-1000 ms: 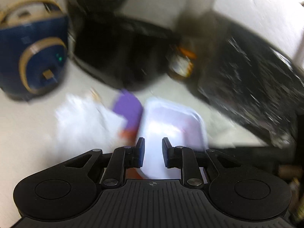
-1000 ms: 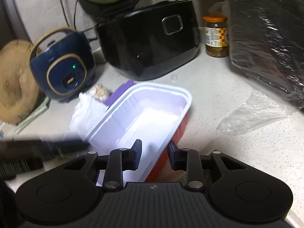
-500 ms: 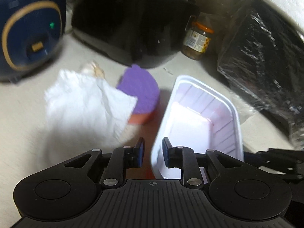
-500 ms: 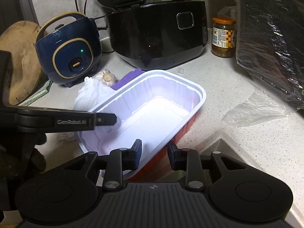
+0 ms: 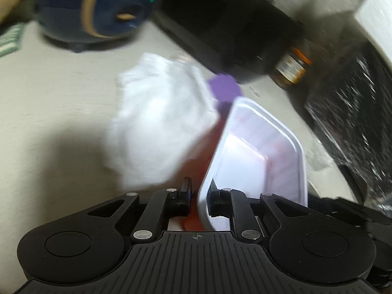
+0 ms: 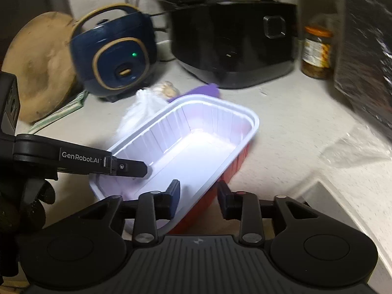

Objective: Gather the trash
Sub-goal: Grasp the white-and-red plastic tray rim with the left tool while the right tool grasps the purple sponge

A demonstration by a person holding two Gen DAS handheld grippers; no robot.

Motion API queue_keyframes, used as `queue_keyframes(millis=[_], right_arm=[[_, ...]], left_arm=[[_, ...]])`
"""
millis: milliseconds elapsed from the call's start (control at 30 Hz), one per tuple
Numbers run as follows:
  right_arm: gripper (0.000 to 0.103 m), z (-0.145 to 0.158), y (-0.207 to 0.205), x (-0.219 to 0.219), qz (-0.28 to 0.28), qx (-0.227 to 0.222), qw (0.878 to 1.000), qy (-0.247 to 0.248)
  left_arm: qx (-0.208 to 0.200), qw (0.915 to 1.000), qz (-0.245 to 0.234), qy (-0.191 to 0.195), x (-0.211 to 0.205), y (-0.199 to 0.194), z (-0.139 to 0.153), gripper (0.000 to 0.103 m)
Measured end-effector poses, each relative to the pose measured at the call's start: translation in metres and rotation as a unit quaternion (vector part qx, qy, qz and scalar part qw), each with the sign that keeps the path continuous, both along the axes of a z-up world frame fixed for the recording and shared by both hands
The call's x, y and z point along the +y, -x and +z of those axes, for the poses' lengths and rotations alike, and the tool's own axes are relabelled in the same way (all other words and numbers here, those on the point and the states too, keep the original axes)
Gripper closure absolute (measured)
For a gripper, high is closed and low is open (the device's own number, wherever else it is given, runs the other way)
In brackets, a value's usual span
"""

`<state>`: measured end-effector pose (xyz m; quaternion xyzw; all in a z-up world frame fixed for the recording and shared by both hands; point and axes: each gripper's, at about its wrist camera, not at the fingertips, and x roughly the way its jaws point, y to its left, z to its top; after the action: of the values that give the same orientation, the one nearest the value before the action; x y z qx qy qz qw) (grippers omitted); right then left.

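In the left wrist view we see the crumpled white paper (image 5: 159,122), the blue cooker (image 5: 98,7) and the jar (image 5: 292,67) only as smears, so the jar's label cannot be read. The tray (image 6: 196,142) hides most of the purple piece (image 6: 203,90) behind it. We cannot tell whether the left gripper's (image 5: 199,197) closing fingers (image 5: 186,196) already press the tray wall between them.

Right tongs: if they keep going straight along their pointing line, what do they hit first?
Probably the white tray: its near rim and red outer wall already sit between the opening fingers of the right tongs. Depth is unclear, so contact cannot be confirmed.
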<state>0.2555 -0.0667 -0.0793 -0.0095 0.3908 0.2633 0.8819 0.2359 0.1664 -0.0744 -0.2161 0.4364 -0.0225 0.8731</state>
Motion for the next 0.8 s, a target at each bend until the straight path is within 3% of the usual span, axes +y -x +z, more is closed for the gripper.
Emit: queue_keyframes(millis=[167,233,433,633,800], right_arm=[[0.042,0.017,-0.001,0.000,-0.008,-0.048,0.999,-0.017],[0.038,0.021,-0.007,-0.003,-0.023,-0.058,0.998,-0.027],[0.036,0.017,-0.055,0.008,-0.047,-0.042,0.998,0.001],[0.025,0.021,-0.100,0.010,-0.077,-0.027,0.996,-0.020],[0.025,0.012,-0.131,0.027,-0.079,-0.006,0.997,-0.013]], left_arm=[[-0.001,0.9979,0.061,-0.021,0.028,0.018,0.005,0.088],[-0.001,0.9963,0.081,-0.028,0.037,0.023,0.006,0.089],[0.010,0.9935,0.110,-0.029,0.055,0.035,0.006,0.089],[0.000,0.9924,0.113,-0.047,0.054,0.047,0.013,0.089],[0.006,0.9921,0.117,-0.045,0.060,0.056,0.008,0.089]])
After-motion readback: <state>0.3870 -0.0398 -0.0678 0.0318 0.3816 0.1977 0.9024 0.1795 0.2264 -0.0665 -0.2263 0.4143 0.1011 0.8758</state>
